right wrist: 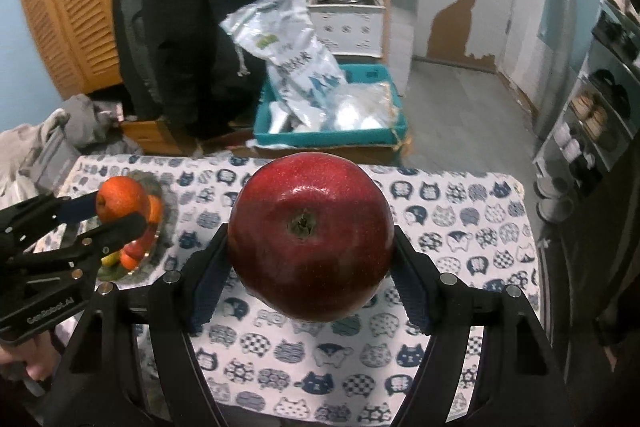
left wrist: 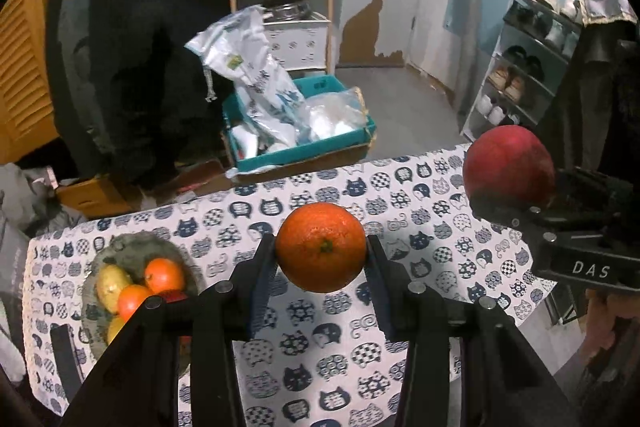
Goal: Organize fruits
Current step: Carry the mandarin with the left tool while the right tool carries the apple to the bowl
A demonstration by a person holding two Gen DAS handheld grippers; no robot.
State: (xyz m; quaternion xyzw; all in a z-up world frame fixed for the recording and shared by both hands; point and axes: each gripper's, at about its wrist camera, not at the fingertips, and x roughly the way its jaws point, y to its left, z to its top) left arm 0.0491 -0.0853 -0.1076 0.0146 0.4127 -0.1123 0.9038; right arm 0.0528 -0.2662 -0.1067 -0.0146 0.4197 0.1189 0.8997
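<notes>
Left tool clamps orange | right tool clamps apple

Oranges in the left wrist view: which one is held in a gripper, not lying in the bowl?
The large orange is clamped between the left gripper fingers, above the tablecloth. The two smaller oranges lie in the bowl at the left.
</notes>
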